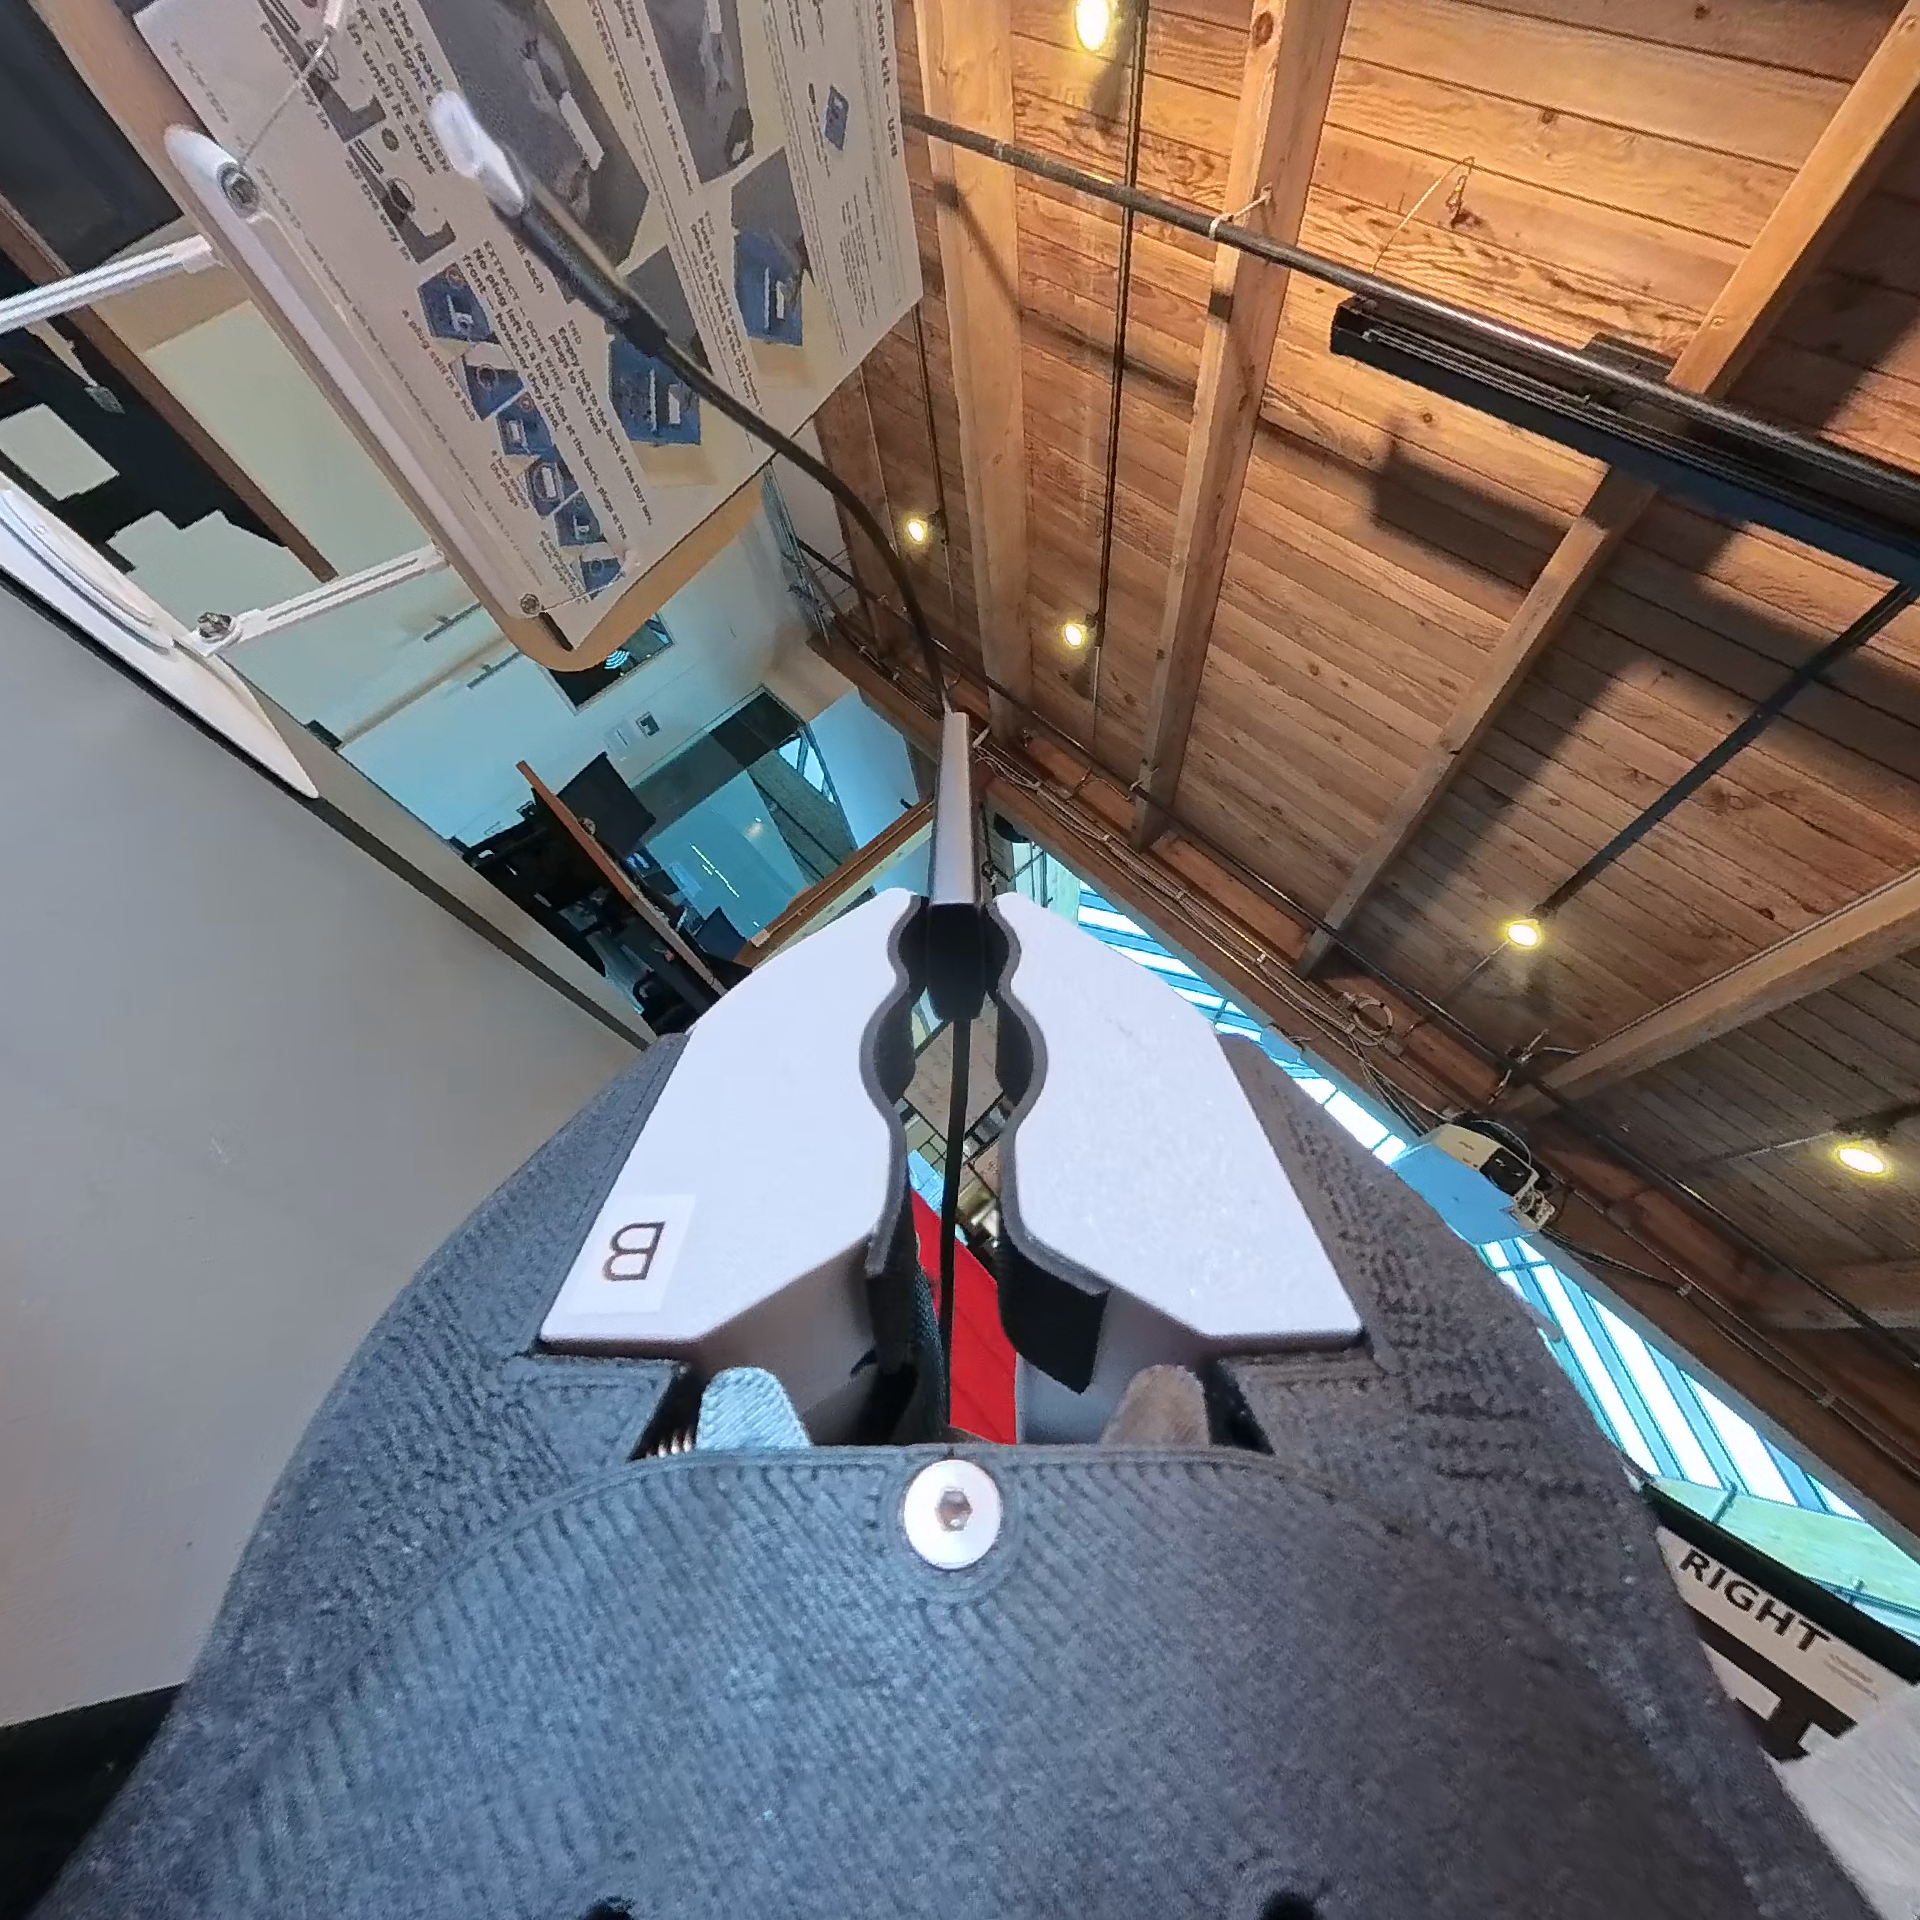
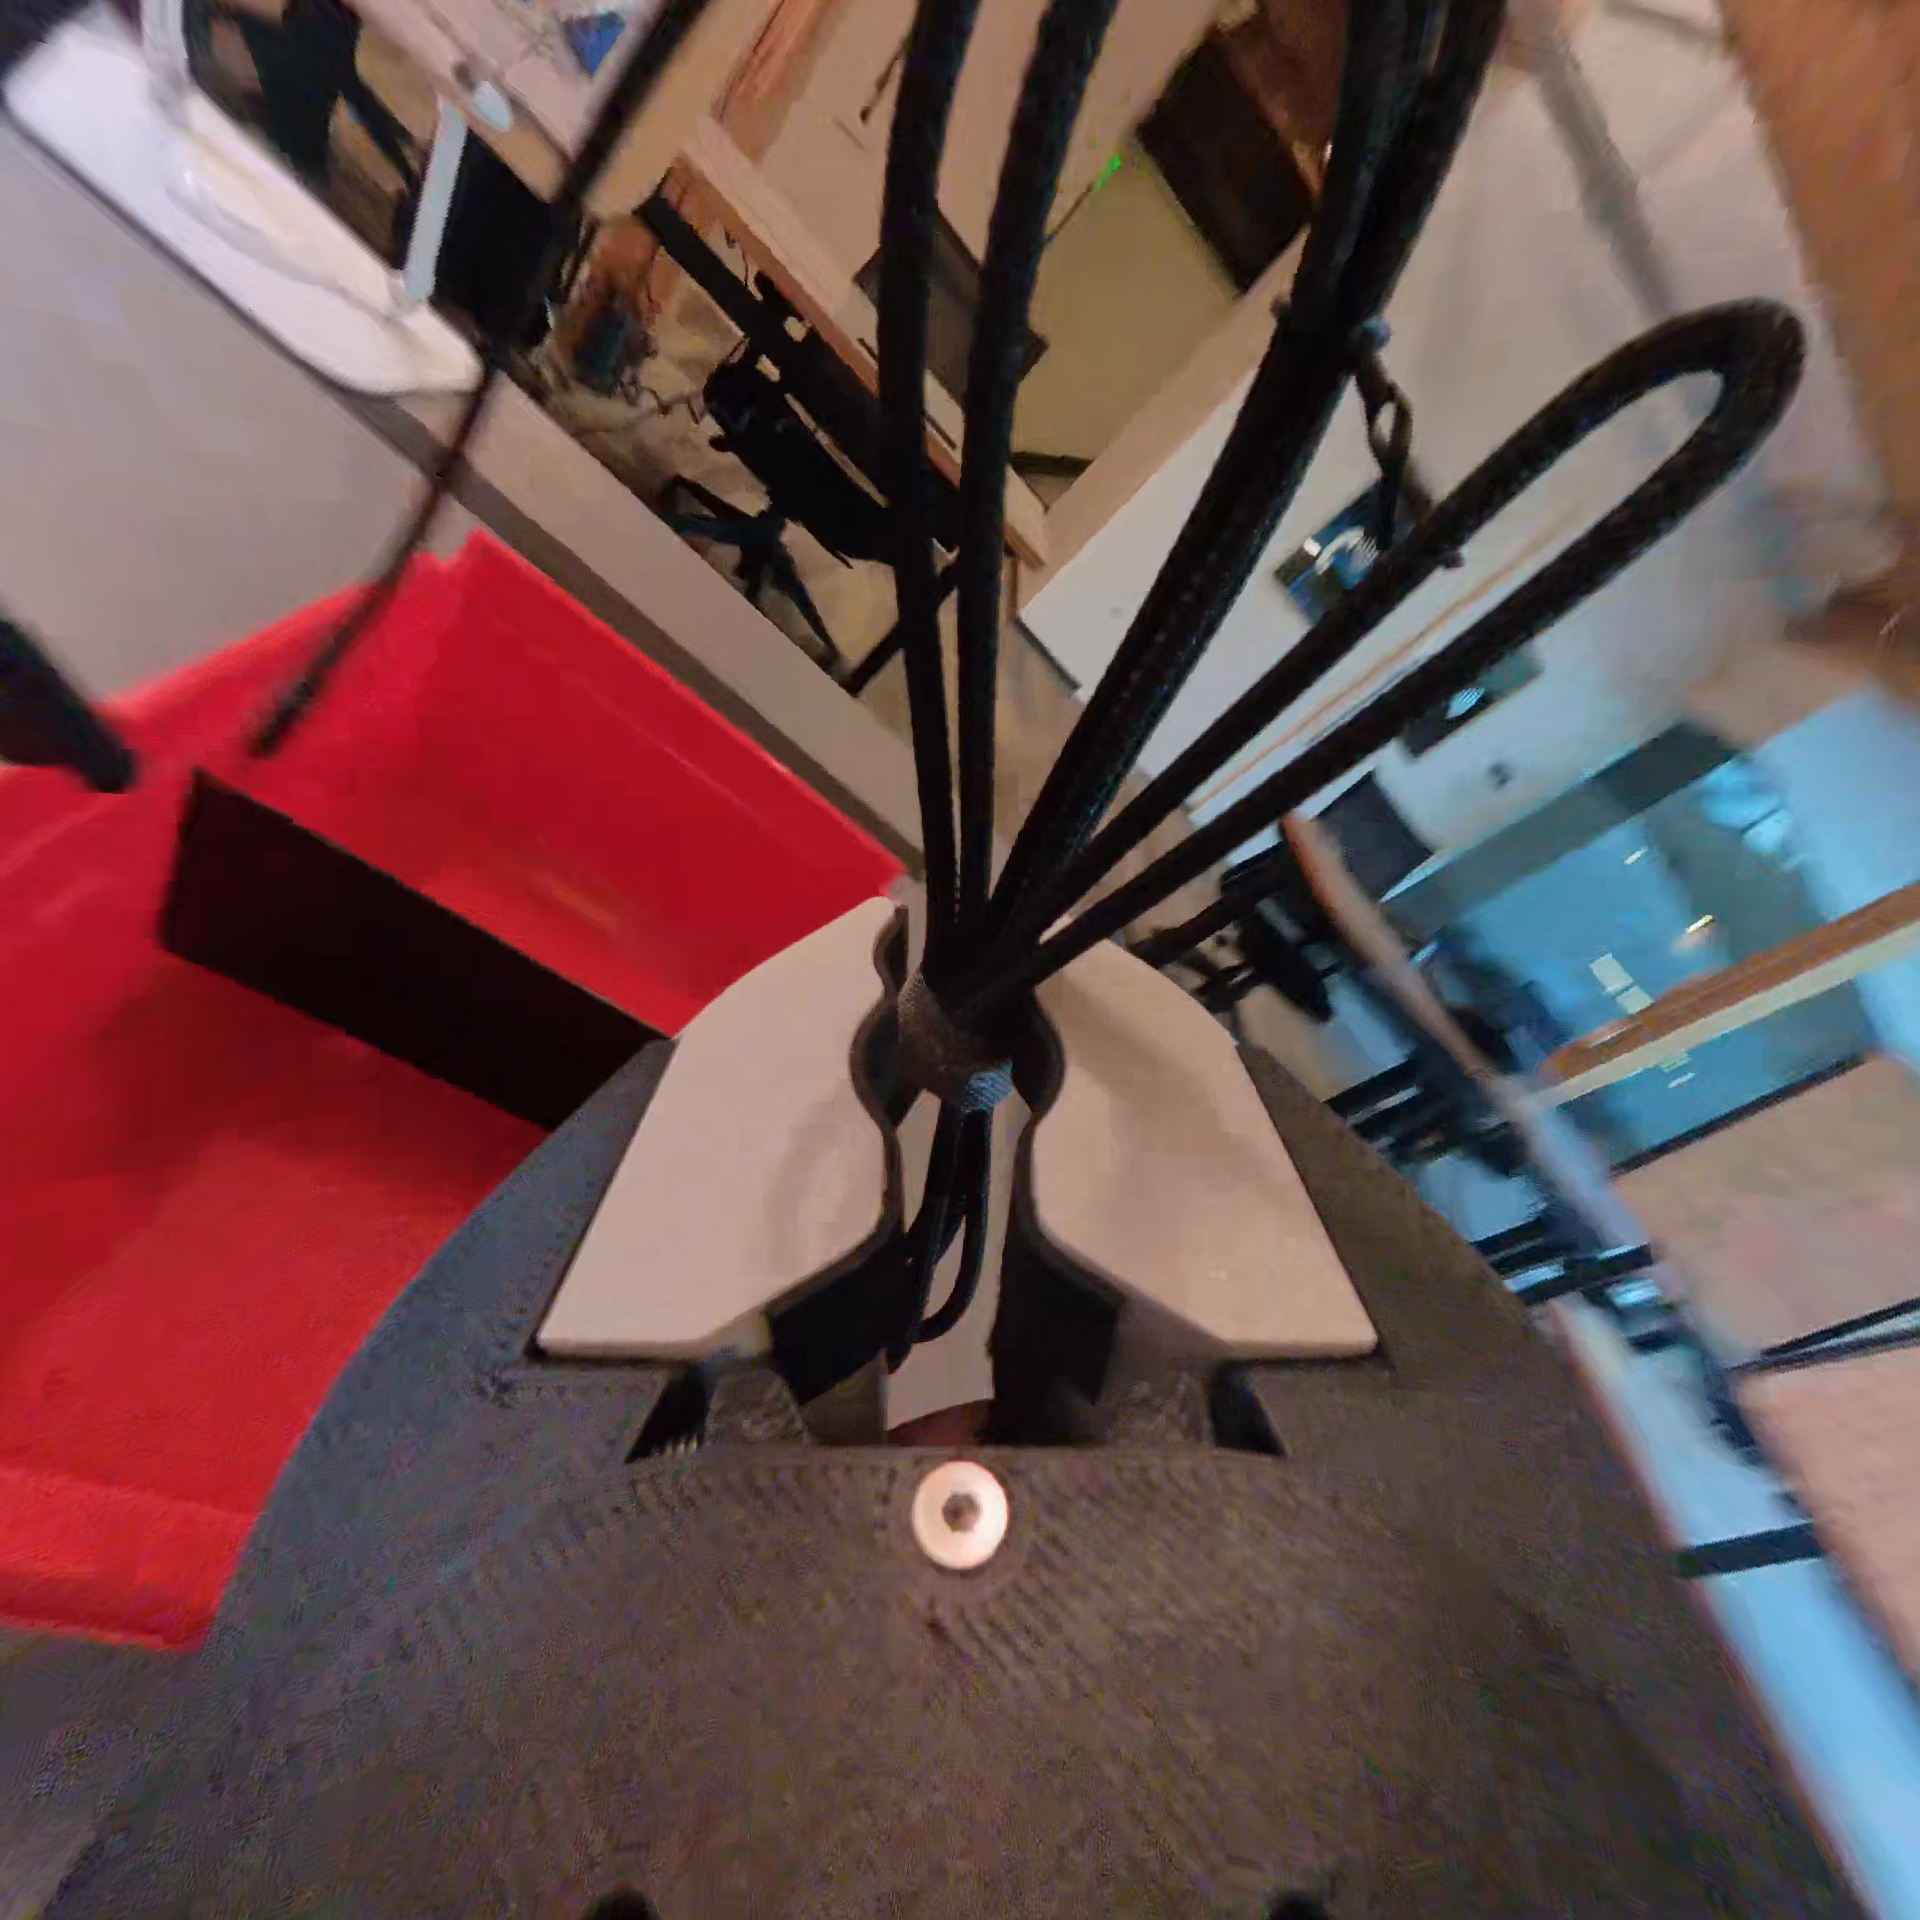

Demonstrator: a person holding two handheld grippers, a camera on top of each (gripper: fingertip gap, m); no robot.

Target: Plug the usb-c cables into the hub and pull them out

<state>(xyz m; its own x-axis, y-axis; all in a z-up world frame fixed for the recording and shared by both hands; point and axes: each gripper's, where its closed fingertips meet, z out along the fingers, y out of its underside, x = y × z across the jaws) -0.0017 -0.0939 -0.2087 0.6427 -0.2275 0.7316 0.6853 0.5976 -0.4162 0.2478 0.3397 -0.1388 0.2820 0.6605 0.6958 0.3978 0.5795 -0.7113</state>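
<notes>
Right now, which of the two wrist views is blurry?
Right wrist view: motion-smeared, though the braided cable bundle in the right gripper stays readable. Left wrist view: sharp, fisheye-bent, ceiling spotlights glaring.

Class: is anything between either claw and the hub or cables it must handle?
No. The left claw is clamped on the grey hub; the right claw grips the bundled black cables at their wrap. Nothing visible intervenes.

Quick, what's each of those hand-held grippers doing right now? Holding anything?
Left hand-held gripper: closed on a slim grey hub with a black cable.
Right hand-held gripper: closed on a tied bundle of black cables.
</notes>
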